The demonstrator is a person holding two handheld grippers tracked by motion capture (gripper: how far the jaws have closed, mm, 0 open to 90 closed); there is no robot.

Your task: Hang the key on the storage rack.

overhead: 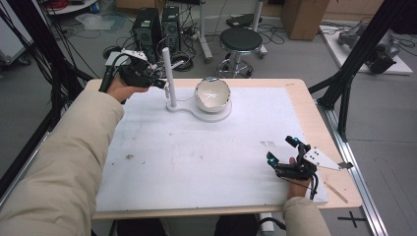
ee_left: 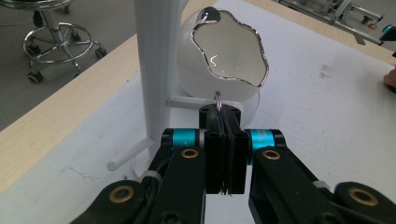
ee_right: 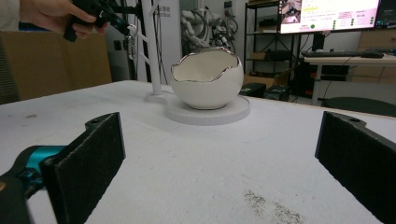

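A white stand has a tall post (overhead: 167, 73) with short side pegs (ee_left: 184, 101) and a round base (overhead: 216, 114). On the base sits a white egg-shaped bowl (overhead: 212, 93) with a jagged silver rim. My left gripper (overhead: 158, 82) is at the post, shut on a small metal ring (ee_left: 217, 99) that sticks up from its pads just short of a peg. The bowl (ee_left: 229, 46) stands right behind it. My right gripper (overhead: 280, 148) rests open near the table's front right, nothing between its pads (ee_right: 105, 135), facing the bowl (ee_right: 208, 84).
A white sheet (overhead: 196, 157) covers the wooden table, with dark smudges on it. A thin wooden stick (overhead: 336, 191) lies at the right edge. Beyond the far edge are a black stool (overhead: 241, 42), computer towers (overhead: 156, 29) and cables. Black frame struts (overhead: 359, 44) rise at the right.
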